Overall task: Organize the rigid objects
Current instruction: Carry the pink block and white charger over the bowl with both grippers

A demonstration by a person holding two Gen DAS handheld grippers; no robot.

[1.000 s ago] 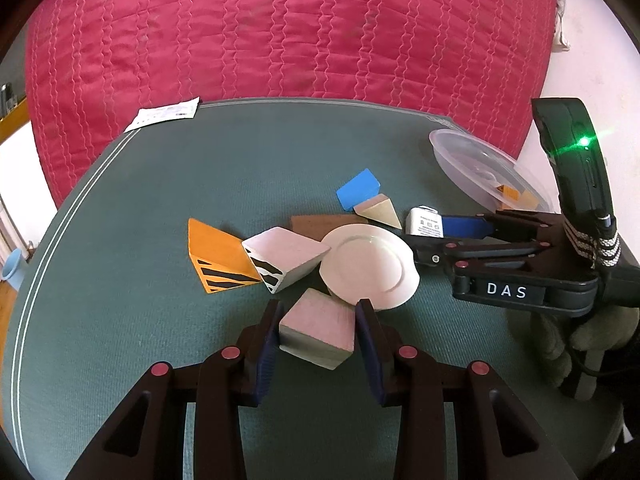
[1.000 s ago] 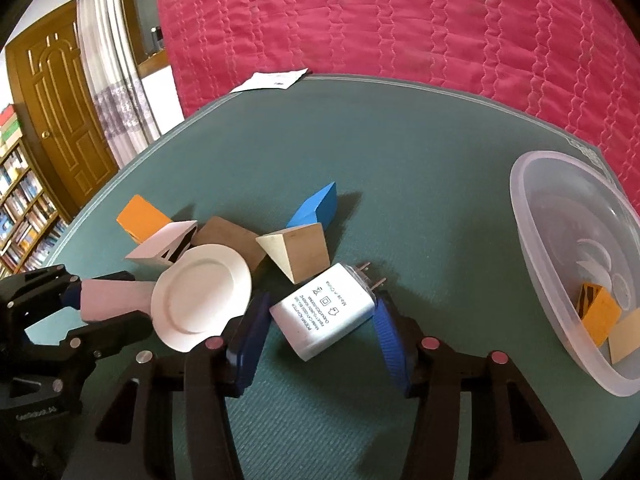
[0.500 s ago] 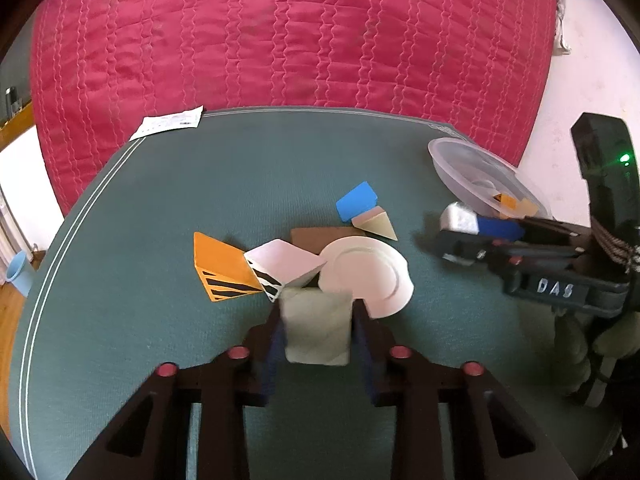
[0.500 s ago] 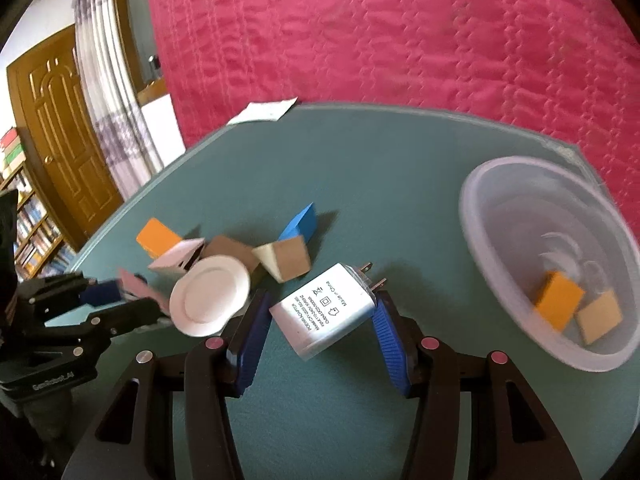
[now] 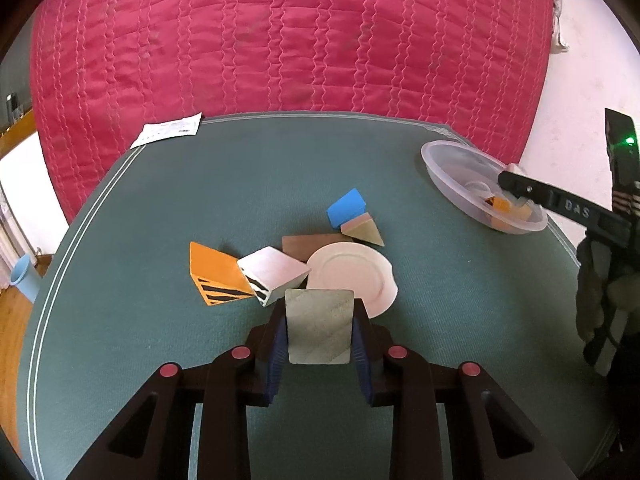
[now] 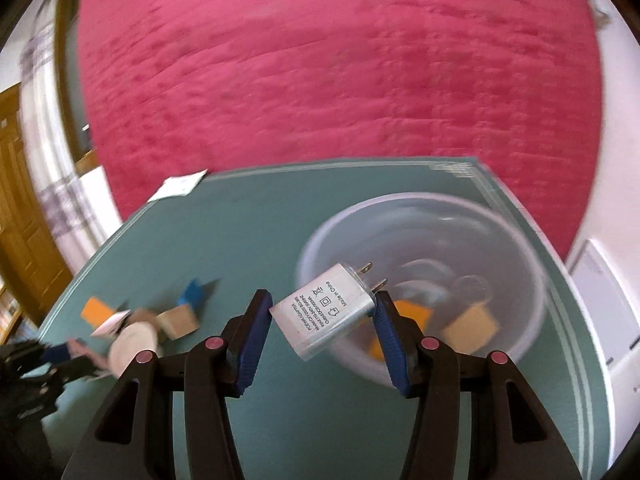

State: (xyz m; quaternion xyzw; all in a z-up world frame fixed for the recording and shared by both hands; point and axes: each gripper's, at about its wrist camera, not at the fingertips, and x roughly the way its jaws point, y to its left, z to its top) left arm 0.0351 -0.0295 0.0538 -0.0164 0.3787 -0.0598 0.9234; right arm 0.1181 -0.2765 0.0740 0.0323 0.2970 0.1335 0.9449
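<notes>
My left gripper [image 5: 319,330] is shut on a pale wooden block [image 5: 320,326] and holds it above the green table, just in front of a pile: a white plate [image 5: 352,276], a zebra-striped block [image 5: 272,274], an orange striped block [image 5: 212,274], a brown block [image 5: 308,242], a tan wedge [image 5: 364,230] and a blue block [image 5: 346,208]. My right gripper [image 6: 323,322] is shut on a white power adapter [image 6: 326,312] and holds it at the near rim of the clear plastic bowl [image 6: 516,240]. The bowl holds an orange block [image 6: 412,314] and a tan block [image 6: 472,322].
A white paper slip [image 5: 168,134] lies at the table's far left edge. A red quilted cover [image 5: 288,32] hangs behind the table. The bowl stands at the table's right edge [image 5: 448,168]. A wooden door [image 6: 20,216] is at far left.
My left gripper closed on the wooden block and lifted it off the table. My right gripper carried the adapter up and right from the pile to the bowl.
</notes>
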